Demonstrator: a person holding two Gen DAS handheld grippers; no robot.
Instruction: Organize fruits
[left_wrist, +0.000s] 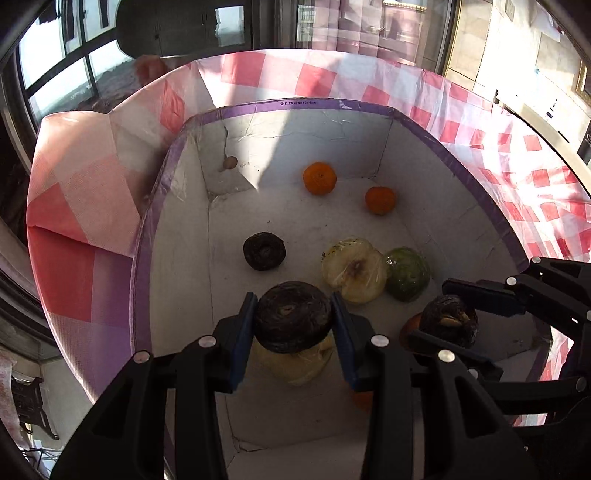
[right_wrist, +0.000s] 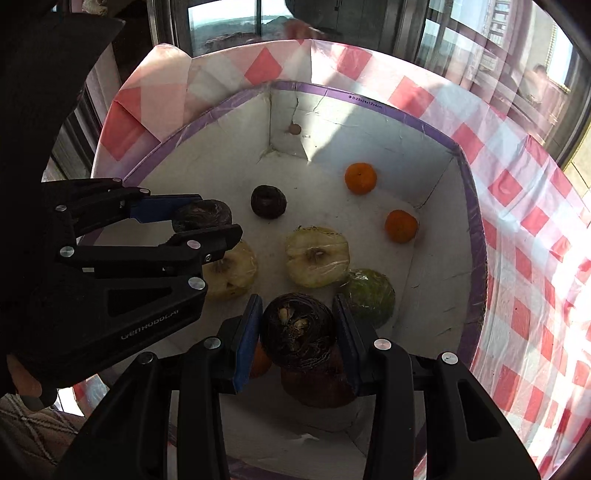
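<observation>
Left wrist view: the left hand-held gripper (left_wrist: 294, 318) is grasping a dark round fruit (left_wrist: 293, 315) above the white box (left_wrist: 177, 236); the right hand-held gripper (right_wrist: 297, 332) is clenching a dark rooty fruit (right_wrist: 297, 330) above it too. The box rim is bearing tiny, unclear print (left_wrist: 298, 103); "GENROBOT.AI" is showing on the left gripper body.

I see open floor in the box's (left_wrist: 177, 221) far-left part; two oranges (left_wrist: 319, 178), a dark fruit (left_wrist: 264, 251) and wrapped halves (left_wrist: 354, 269) crowd the rest.

Box wall (left_wrist: 177, 236): you see matt white card, creased, purple-taped rim.
Cloth (left_wrist: 74, 206): thin checked sheet, slight sheen.
Halved apple (right_wrist: 317, 256): glossy film wrap.
Dark tuber (right_wrist: 297, 330): rough, fibrous skin.
</observation>
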